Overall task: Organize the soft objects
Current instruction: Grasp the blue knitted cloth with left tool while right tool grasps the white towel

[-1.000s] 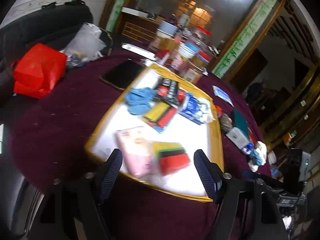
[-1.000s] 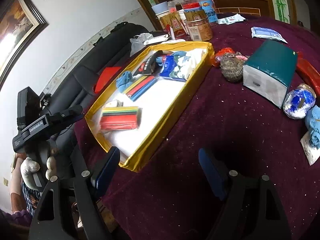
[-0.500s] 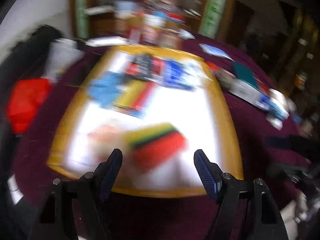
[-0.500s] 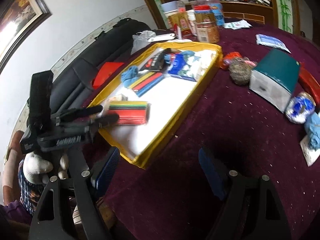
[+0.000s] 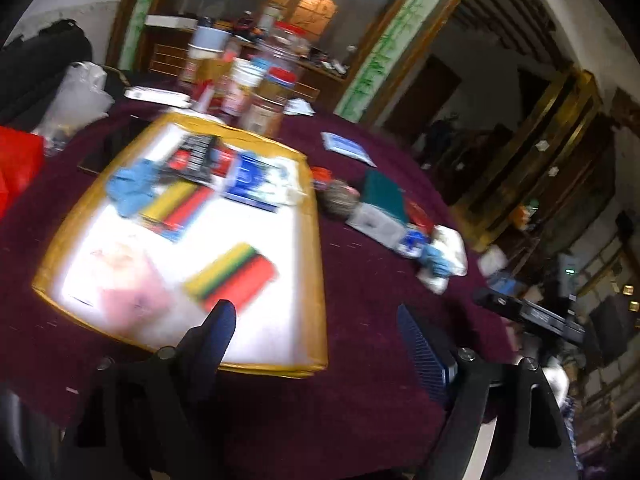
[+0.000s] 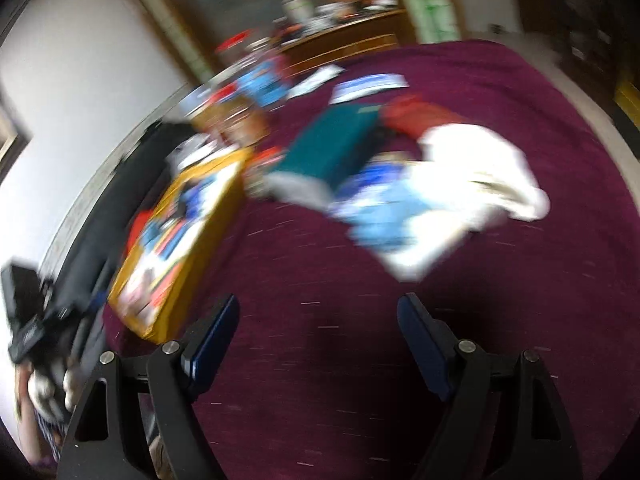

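1. A table covered in a dark maroon cloth [image 5: 360,296] carries everything. Both views are smeared by motion blur, the right wrist view heavily.
2. A shallow yellow-rimmed tray [image 5: 316,264] with a white floor lies on the left part of the cloth, its near edge close to the table's near edge.
3. At the table's far edge, just beyond the tray's far rim, stands a crowd of jars and tubs [image 5: 260,92], some with red lids. A red bag [image 5: 18,160] and a clear plastic bag [image 5: 76,96] sit by the far left edge.
4. Right of the tray, on bare cloth, a row of clutter lies near the right edge: a grey scouring ball [image 5: 340,200], a teal and grey box [image 5: 380,204], then a white cloth with a pale blue cloth [image 6: 452,184] bunched against it.
5. Inside the tray, soft things lie apart: a striped stack of yellow, green, black and red sponges [image 5: 232,276] near the near rim, a pink packet [image 5: 128,284] at the near left corner, a blue cloth [image 5: 132,188] and flat packets toward the far rim.
6. The left gripper [image 5: 316,336] hangs over the tray's near right corner, its jaws wide, just widened further, nothing between them.
7. The right gripper [image 6: 320,328] hangs over bare cloth, jaws wide apart and empty, the white and blue cloths ahead of it.
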